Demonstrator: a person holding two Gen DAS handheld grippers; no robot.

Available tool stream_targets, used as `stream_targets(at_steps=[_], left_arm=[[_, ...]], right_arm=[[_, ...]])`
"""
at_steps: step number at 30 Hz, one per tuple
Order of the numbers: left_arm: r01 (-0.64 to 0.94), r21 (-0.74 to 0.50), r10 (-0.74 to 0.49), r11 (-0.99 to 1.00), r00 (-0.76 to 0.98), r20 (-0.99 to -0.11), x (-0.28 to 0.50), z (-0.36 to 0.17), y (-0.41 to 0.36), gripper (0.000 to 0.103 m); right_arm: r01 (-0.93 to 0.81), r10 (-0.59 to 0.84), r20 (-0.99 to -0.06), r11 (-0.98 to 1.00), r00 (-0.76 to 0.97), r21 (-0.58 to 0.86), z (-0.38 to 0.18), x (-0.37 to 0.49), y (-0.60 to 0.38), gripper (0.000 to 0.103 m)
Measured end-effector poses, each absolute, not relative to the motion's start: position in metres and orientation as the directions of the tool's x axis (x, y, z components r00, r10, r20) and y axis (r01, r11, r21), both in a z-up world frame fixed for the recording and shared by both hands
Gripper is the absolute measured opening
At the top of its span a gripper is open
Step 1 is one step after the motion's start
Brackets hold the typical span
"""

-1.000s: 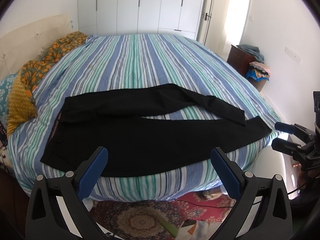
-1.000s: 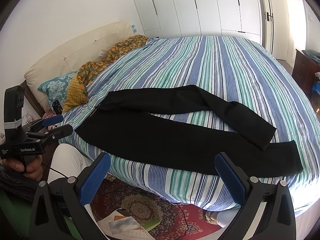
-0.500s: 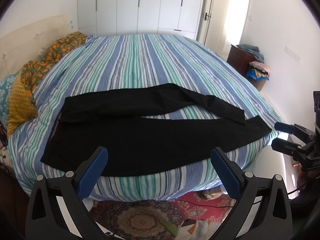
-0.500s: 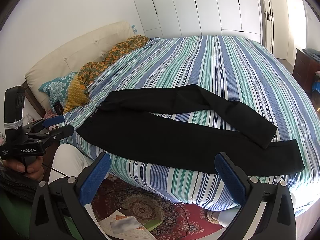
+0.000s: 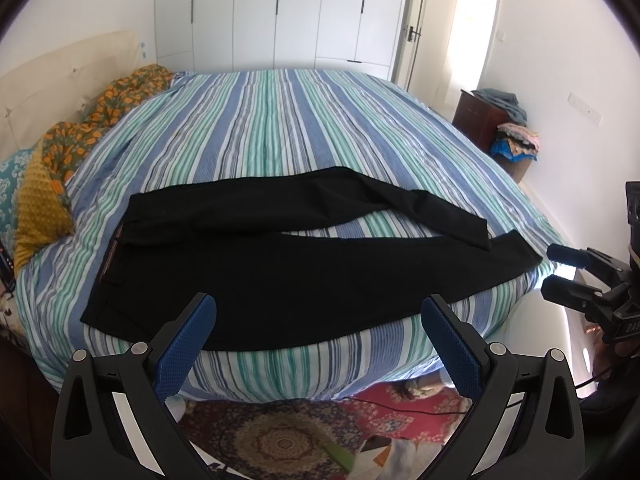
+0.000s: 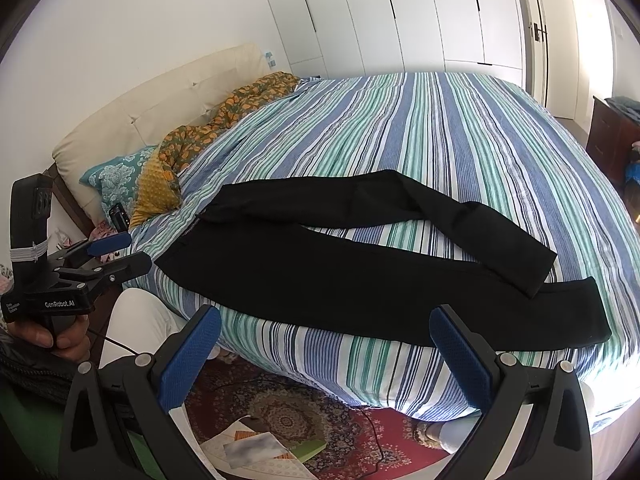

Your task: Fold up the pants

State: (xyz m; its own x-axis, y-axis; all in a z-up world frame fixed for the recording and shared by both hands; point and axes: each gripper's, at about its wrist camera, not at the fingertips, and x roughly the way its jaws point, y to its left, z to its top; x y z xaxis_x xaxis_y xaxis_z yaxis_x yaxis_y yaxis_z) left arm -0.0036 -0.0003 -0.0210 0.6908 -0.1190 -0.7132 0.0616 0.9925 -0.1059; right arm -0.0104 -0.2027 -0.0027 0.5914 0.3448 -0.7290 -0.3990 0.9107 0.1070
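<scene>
Black pants (image 5: pixel 280 264) lie spread flat on the near side of a striped bed (image 5: pixel 280 128), waistband to the left, the two legs running right and splayed apart; they also show in the right wrist view (image 6: pixel 360 272). My left gripper (image 5: pixel 320 328) is open and empty, held in front of the bed's near edge, apart from the pants. My right gripper (image 6: pixel 324 344) is open and empty, also off the bed's edge. Each gripper shows in the other's view: the right one (image 5: pixel 560 276) near the leg ends, the left one (image 6: pixel 120 252) near the waistband.
Pillows and an orange patterned blanket (image 5: pixel 80 132) lie at the headboard on the left. A patterned rug (image 5: pixel 280 440) with papers covers the floor below. A dark cabinet with piled clothes (image 5: pixel 508 128) stands at the far right. White wardrobes line the back wall.
</scene>
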Motion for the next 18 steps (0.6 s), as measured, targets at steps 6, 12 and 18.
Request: stream_targets(at_steps=[6,12,18], left_arm=[[0.063,-0.103,-0.117,0.993,0.693,-0.711,-0.0052,-0.0176,-0.0012,0.102],[0.068,-0.098,-0.118,0.993,0.689,-0.715,-0.0039,-0.017,-0.0027,0.102],[0.071,-0.095,-0.118,0.993,0.687,-0.717,-0.0011,-0.0184,-0.0046,0.102]], right_arm=[[-0.4,0.35,-0.727,0.909,0.591,0.112,-0.0032,-0.0113,-0.2041,0.103],[-0.404,0.353,-0.729,0.908,0.586,0.116,-0.0045,-0.0094,-0.2032,0.103],[-0.405,0.357,-0.735,0.906,0.577,0.123,-0.007,-0.0082,-0.202,0.103]])
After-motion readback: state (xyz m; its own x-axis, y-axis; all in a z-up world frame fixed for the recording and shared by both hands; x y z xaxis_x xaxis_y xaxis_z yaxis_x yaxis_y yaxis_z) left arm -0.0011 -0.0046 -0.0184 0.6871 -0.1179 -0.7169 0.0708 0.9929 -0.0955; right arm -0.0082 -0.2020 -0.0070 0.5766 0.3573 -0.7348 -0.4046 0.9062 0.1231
